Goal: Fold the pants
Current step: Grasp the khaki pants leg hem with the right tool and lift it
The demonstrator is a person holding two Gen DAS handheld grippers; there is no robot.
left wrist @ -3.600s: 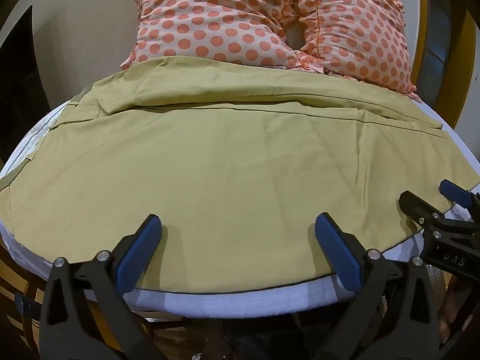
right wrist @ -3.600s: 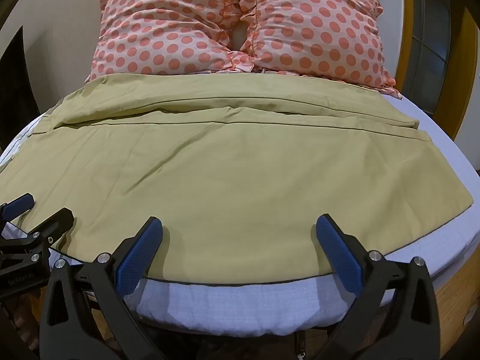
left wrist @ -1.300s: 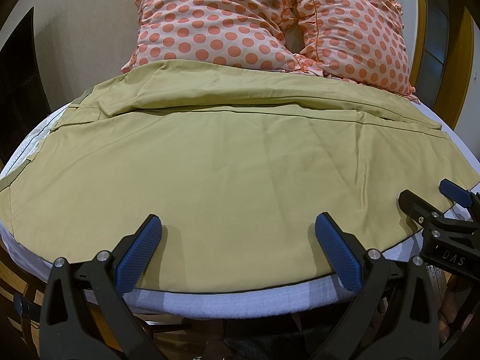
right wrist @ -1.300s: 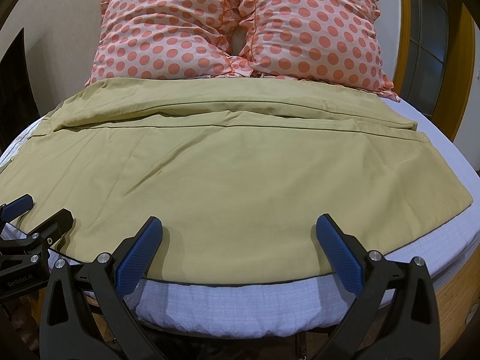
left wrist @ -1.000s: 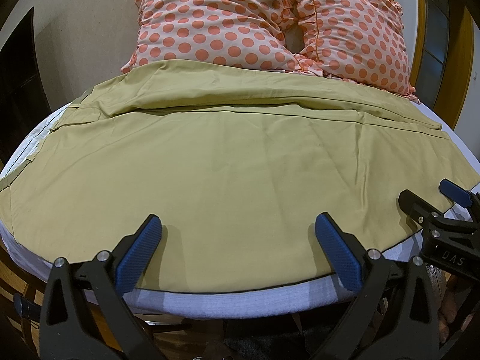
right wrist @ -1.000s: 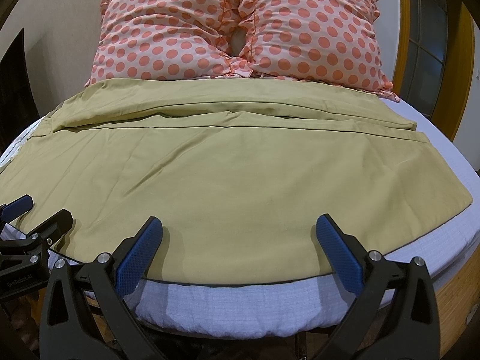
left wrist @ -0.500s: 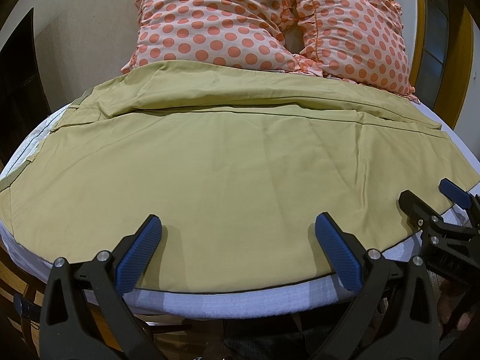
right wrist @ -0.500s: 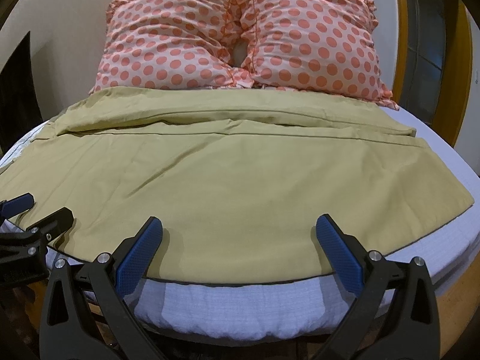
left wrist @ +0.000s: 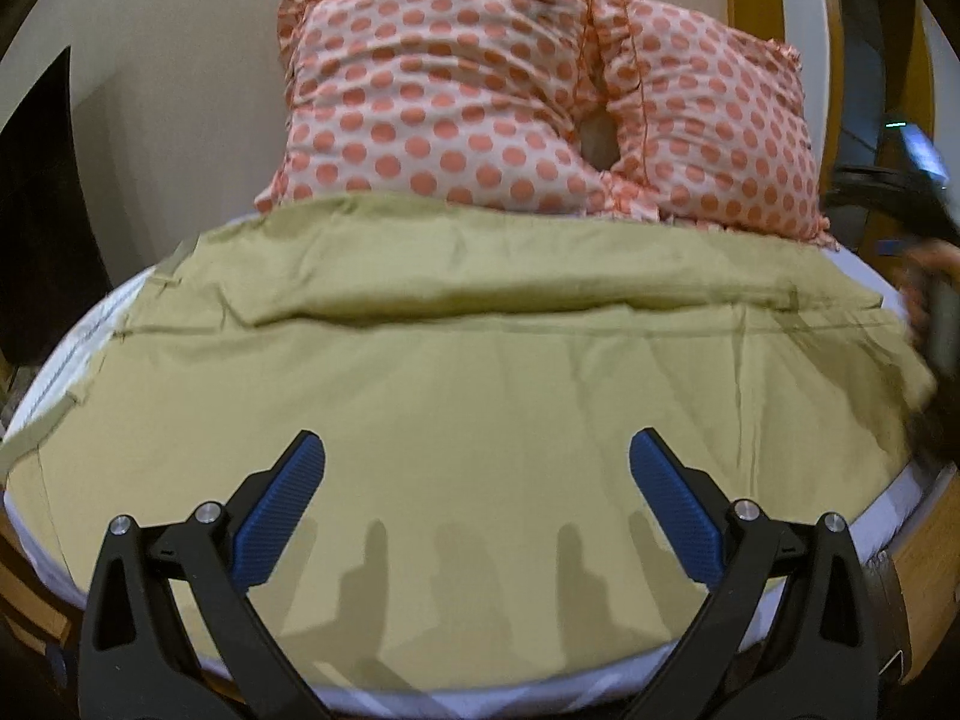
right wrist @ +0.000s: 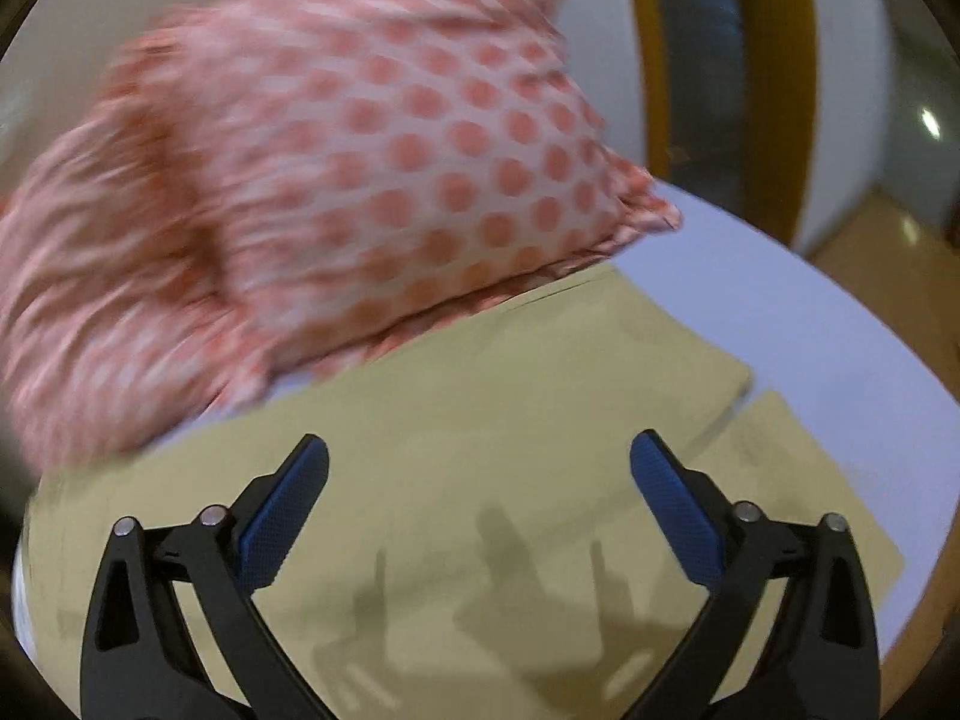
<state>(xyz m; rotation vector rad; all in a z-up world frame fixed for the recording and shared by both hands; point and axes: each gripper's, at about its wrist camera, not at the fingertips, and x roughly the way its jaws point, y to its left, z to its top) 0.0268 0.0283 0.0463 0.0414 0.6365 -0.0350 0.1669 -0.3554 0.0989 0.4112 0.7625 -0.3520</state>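
Note:
The olive-green pants [left wrist: 480, 396] lie spread flat across the bed, one leg folded over along the far side near the pillows. My left gripper [left wrist: 477, 480] is open and empty, hovering over the near middle of the cloth. My right gripper [right wrist: 479, 480] is open and empty, above the pants' far right end [right wrist: 540, 384], where two leg ends [right wrist: 798, 480] lie side by side. The right-hand tool shows blurred at the right edge of the left wrist view [left wrist: 924, 276].
Two orange polka-dot pillows [left wrist: 540, 108] lean on the wall at the head of the bed. The white mattress sheet [right wrist: 780, 312] is bare right of the pants. A wooden bed frame edge [left wrist: 924, 576] and a wooden door frame [right wrist: 780, 60] are at the right.
Both grippers moved forward over the bed. The right gripper swung far to the right and toward the pillows, its view blurred by motion. Both stayed open.

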